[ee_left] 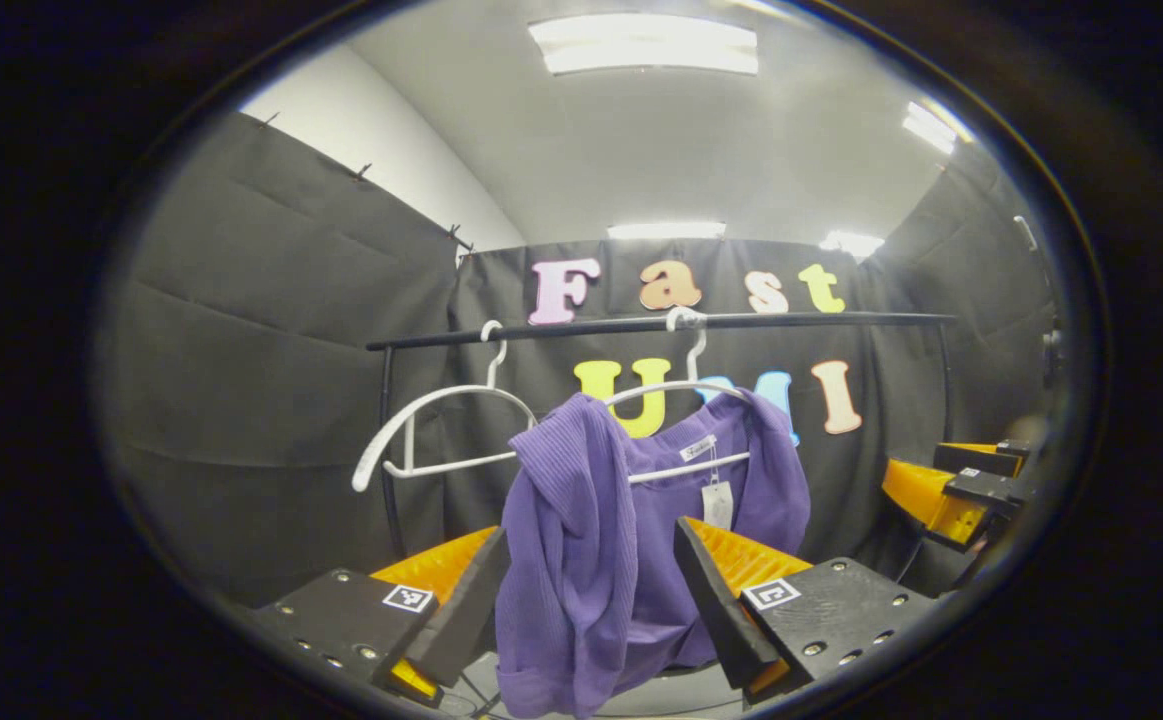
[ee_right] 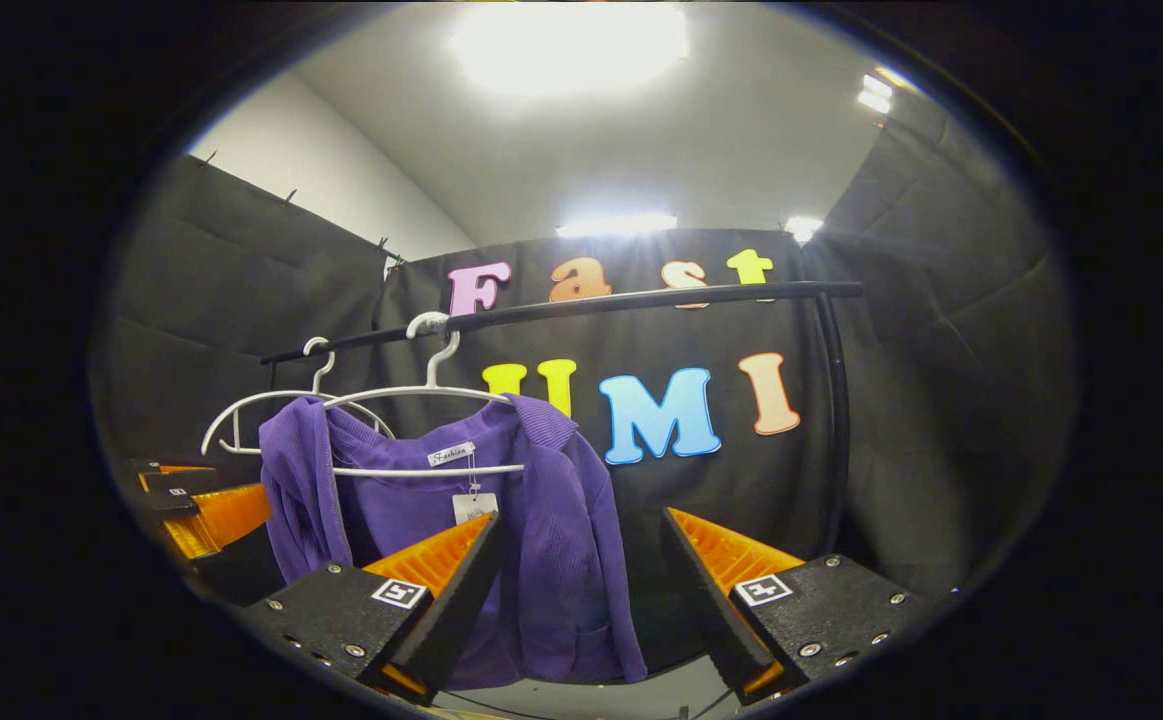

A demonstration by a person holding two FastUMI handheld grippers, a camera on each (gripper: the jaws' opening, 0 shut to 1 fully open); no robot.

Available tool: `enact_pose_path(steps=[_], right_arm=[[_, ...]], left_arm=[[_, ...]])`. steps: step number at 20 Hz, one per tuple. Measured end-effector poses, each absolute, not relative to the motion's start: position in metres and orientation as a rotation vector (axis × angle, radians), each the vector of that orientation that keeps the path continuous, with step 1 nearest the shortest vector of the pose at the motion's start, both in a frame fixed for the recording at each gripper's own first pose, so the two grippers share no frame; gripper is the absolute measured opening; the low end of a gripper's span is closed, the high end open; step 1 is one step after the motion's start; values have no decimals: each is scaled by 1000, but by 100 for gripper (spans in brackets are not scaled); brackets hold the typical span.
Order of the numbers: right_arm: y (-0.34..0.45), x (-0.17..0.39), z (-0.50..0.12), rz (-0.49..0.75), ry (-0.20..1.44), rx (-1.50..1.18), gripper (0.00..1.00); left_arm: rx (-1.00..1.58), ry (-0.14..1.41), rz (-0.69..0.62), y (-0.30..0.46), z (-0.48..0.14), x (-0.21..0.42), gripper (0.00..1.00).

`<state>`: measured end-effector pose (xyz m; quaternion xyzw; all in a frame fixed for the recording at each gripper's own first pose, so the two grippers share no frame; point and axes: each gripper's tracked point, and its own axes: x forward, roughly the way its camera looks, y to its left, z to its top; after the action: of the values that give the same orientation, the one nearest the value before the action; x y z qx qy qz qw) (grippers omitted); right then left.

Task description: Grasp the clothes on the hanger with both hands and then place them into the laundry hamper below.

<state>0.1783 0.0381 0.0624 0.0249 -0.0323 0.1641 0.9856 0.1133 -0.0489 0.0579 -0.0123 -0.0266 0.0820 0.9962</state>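
Observation:
A purple knit top [ee_left: 581, 540] hangs on a white hanger [ee_left: 686, 392] from a black rail [ee_left: 661, 325]; a paper tag dangles at its collar. My left gripper [ee_left: 589, 590] is open, its fingers standing either side of the top's left shoulder and body, apart from the cloth or barely at it. In the right gripper view the same top [ee_right: 551, 530] hangs left of centre. My right gripper [ee_right: 581, 580] is open, with the top's right shoulder and side between its fingers. The other gripper [ee_left: 961, 490] shows at the right edge of the left gripper view.
A second, bare white hanger [ee_left: 441, 430] hangs on the rail to the left of the top. The rail's black uprights [ee_right: 831, 420] stand at each end. Black cloth walls close in behind and on both sides. A pale floor strip [ee_left: 661, 690] lies below.

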Motion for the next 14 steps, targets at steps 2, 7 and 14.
enact_pose_path(steps=[2,7,14], right_arm=[[44,193,60,357,-55,49,96],[61,228,52,409,-40,50,96],[89,285,36,458,-9,36,96]], left_arm=[[-30,-43,180,-51,54,124,98],[-4,-8,231,-48,39,157,100],[2,44,307,-38,19,187,100]])
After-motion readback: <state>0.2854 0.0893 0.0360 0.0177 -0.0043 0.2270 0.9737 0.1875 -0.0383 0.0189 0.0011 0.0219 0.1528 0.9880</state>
